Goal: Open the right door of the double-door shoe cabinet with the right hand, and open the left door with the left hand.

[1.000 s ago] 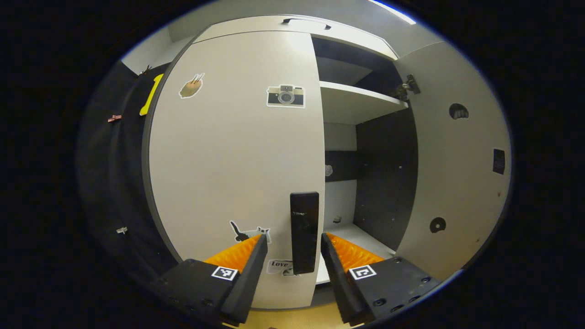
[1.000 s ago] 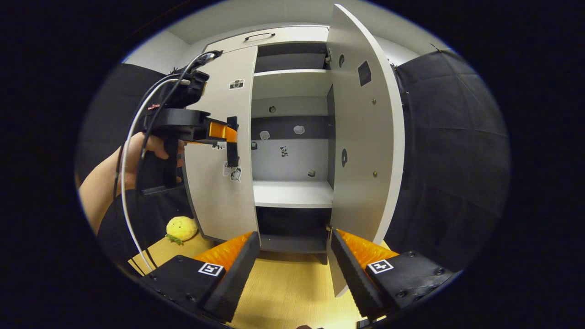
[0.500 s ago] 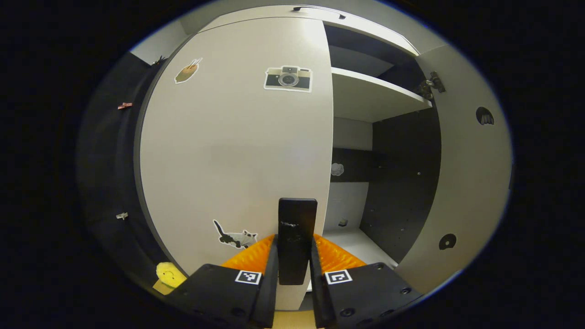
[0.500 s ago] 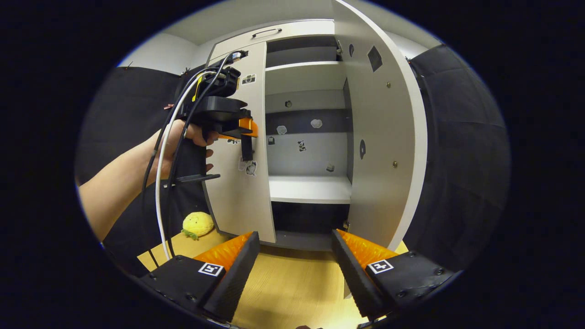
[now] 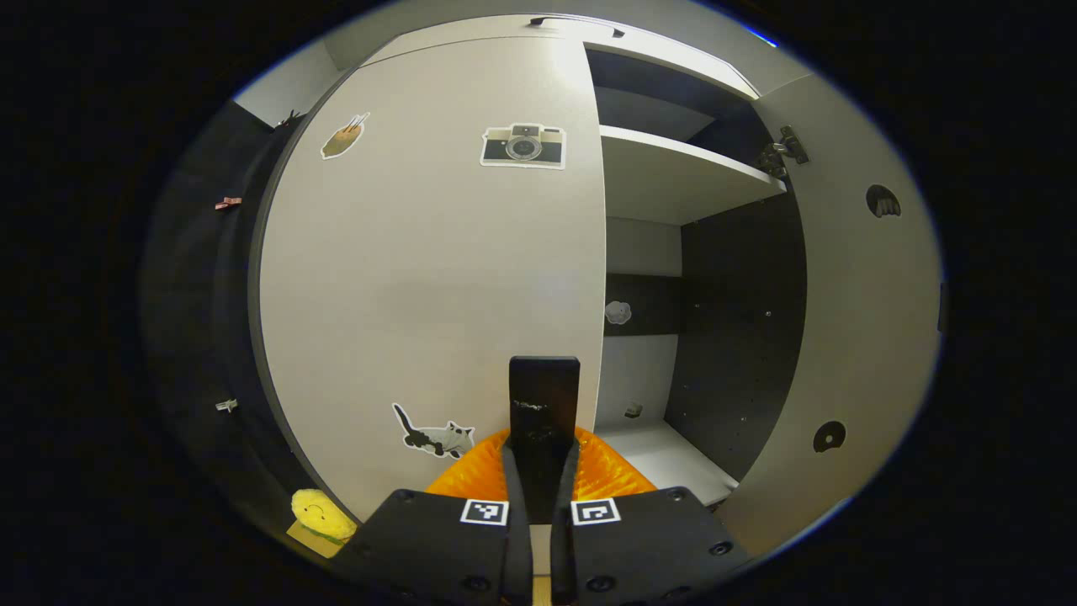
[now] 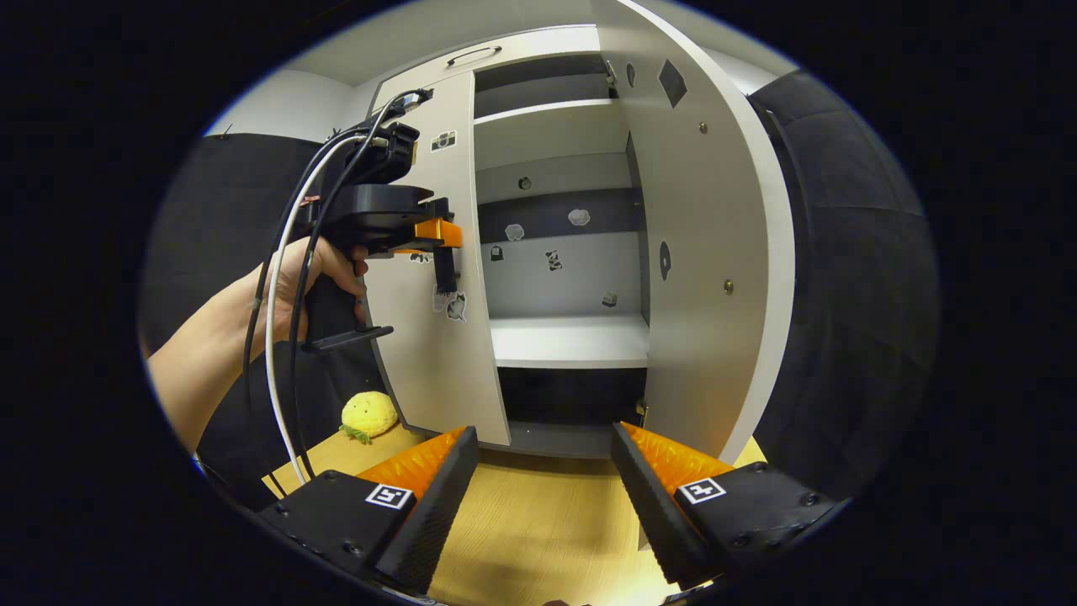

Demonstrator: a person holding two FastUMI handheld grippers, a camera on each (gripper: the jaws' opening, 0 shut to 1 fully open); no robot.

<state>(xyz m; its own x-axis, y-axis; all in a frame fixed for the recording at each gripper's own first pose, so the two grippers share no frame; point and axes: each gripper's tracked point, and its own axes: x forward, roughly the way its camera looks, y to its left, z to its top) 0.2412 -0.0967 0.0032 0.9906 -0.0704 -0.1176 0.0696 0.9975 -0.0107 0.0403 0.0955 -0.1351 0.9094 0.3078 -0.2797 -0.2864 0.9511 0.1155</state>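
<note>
While your left tool [image 5: 539,471] is clenching the black upright bar handle [image 5: 543,402] of the pale grey left cabinet door [image 5: 421,269], that door is sitting nearly closed, its face dotted with camera and cat stickers. Your right tool [image 6: 543,471] is hovering released, fingers spread wide, above the light wood-grain counter [image 6: 538,539]. Ahead of it the pale grey right cabinet door [image 6: 707,252] is standing swung open, baring white shelves [image 6: 572,341]. A yellow plush toy [image 6: 368,414] is lying on the counter beside the cabinet, against the black cloth wall [image 6: 850,278].
</note>
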